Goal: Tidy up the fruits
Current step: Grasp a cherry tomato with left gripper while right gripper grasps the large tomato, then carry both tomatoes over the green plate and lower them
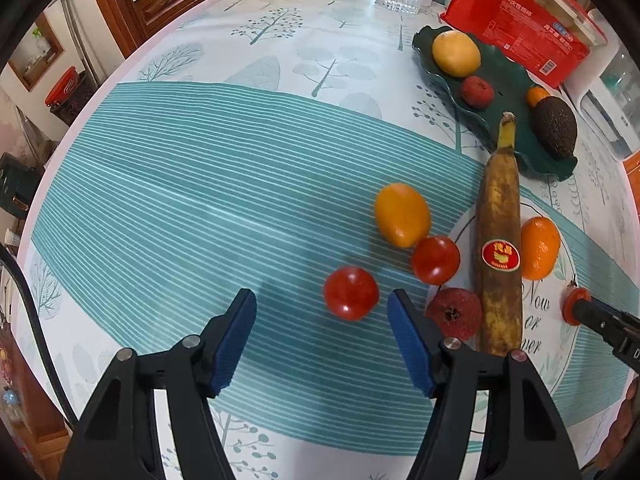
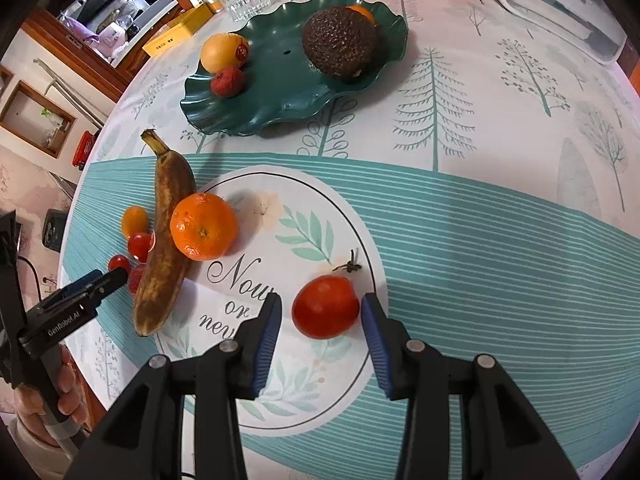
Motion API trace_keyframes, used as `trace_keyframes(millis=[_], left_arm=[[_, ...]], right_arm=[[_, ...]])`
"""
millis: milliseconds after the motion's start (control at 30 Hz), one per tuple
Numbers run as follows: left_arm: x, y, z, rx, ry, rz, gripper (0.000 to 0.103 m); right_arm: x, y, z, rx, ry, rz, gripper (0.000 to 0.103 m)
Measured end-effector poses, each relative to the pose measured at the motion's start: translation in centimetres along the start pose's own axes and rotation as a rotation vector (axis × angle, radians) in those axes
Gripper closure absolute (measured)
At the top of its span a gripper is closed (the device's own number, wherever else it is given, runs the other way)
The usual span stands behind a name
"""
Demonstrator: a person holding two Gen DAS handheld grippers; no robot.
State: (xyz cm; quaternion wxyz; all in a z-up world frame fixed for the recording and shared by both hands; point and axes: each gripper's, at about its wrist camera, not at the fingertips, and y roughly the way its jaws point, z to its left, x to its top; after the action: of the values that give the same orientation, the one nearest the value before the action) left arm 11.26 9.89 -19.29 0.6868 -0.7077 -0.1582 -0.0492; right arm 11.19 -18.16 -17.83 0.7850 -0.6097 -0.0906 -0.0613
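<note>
Right hand-held gripper (image 2: 321, 314) spread, straddling the big tomato (image 2: 325, 306) on the tabletop (image 2: 480, 240), pads not yet touching. Left hand-held gripper (image 1: 322, 312) spread too; small tomato (image 1: 351, 293) sits just ahead, toward its right pad. Plate (image 2: 256, 108) lies far side, beyond both.

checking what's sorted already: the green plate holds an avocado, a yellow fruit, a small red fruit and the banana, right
Not quite: the banana lies on the tablecloth beside the mandarin, off the green plate. The avocado, yellow fruit and small red fruit are there, per the right wrist view.
</note>
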Motion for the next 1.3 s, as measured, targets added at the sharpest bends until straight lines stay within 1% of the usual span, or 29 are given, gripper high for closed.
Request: trace_keyframes(millis=[33,100,200,367,500,667,867,1100,1300], left_arm=[[0.0,0.1,0.0,0.000,0.000,-0.001,0.041],[0.3,0.3,0.0,-0.007,0.002,0.002,0.049],[0.6,0.7,0.0,-0.020,0.007,0.006,0.057],[0.8,1.1,-0.4,-0.020,0.019,0.012,0.065],[1.1,1.1,-0.7,-0.029,0.029,0.012,0.077],[1.0,0.8,-1.1,-0.035,0.037,0.001,0.077],[1.0,-1.2,-1.3,-0.048,0.049,-0.035,0.077],[1.6,-5.4,-1.9,-0.090,0.066,-0.110,0.078],[2.8,-9.0,-4.3,-0.119,0.126,-0.170,0.078]], right_arm=[[0.0,0.1,0.1,-0.006,-0.004,0.001,0.067],[0.0,0.1,0.2,-0.015,-0.013,-0.006,0.067],[-0.1,0.1,0.6,-0.032,-0.033,-0.012,0.068],[-0.2,0.1,0.9,-0.052,-0.056,-0.021,0.068],[-0.3,0.1,1.1,-0.060,-0.068,-0.025,0.068],[-0.2,0.1,1.2,-0.054,-0.078,-0.025,0.068],[-0.1,-0.6,1.5,-0.030,-0.085,-0.043,0.069],[0.3,-2.7,2.1,0.006,-0.097,-0.091,0.069],[1.3,-5.3,3.1,0.037,-0.123,-0.145,0.069]])
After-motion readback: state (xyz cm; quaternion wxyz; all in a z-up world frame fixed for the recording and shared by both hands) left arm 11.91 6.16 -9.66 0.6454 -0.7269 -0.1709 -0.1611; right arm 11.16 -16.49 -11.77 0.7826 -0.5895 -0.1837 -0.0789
